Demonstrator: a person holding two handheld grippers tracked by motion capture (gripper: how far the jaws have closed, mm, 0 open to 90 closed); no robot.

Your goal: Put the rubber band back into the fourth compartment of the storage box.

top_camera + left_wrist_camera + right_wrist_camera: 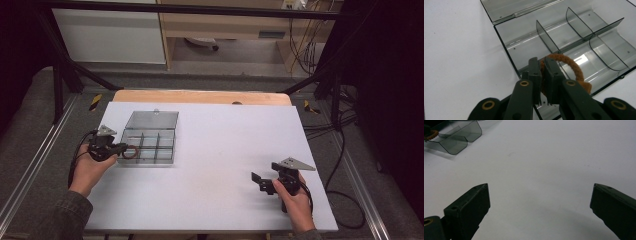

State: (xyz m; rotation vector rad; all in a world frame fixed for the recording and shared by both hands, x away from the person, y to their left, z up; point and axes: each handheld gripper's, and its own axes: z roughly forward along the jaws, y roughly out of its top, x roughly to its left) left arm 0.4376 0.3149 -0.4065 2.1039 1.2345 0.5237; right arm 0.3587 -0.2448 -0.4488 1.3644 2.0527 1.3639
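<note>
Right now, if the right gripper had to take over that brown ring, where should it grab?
Probably the free far arc of the brown ring, coming from the side opposite the left gripper, whose jaws pinch the near arc. The ring hangs above the open divided box, so that arc is clear.

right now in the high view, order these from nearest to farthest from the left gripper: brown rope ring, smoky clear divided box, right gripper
1. Brown rope ring: clamped in the left gripper, at the box's left edge.
2. Smoky clear divided box: just right of that gripper, lid open.
3. Right gripper: far across the white table, near its right front.
</note>
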